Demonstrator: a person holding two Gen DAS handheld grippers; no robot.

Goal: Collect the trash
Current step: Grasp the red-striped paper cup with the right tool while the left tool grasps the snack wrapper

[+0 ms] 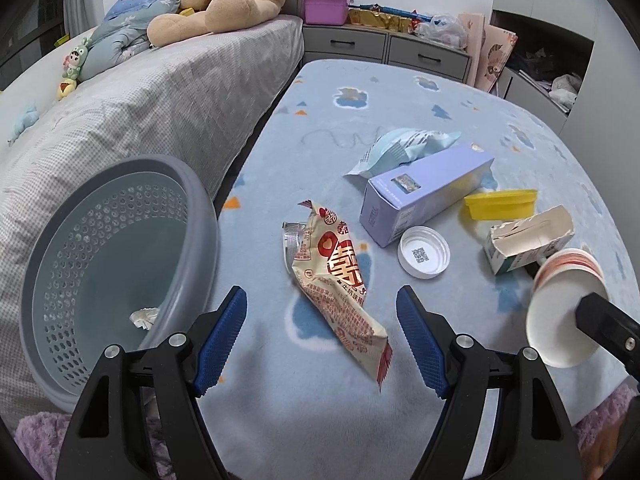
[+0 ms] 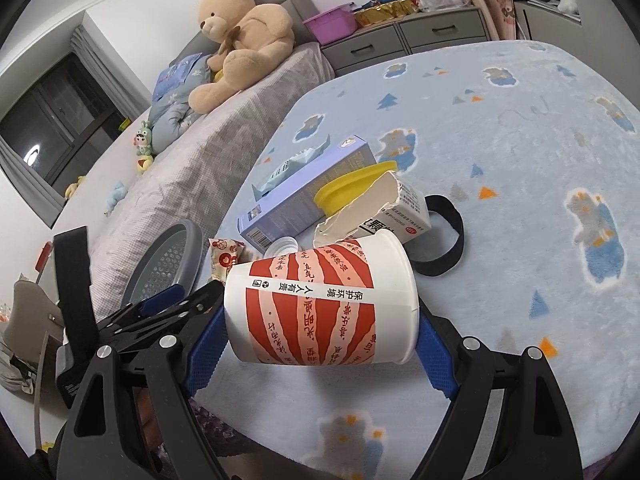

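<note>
Right gripper (image 2: pixel 320 340): clamped on a red-striped paper cup (image 2: pixel 320 300) held on its side above the blue patterned blanket (image 2: pixel 520 120). Left gripper (image 1: pixel 320 332): jaws spread wide, nothing held, poised over a cream snack wrapper (image 1: pixel 336 280) lying flat. Grey perforated basket (image 1: pixel 116 264): tipped at near left against the bed (image 1: pixel 168 92), a crumpled tissue (image 1: pixel 144 317) inside. Further trash on the blanket beyond the wrapper: lilac box (image 1: pixel 424 192), white lid (image 1: pixel 424 252), yellow lid (image 1: pixel 500 203), torn carton (image 1: pixel 528 240), pale blue packet (image 1: pixel 404 146).

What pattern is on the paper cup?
Red and white stripes with printed text on the paper cup, clearest in the right wrist view.
</note>
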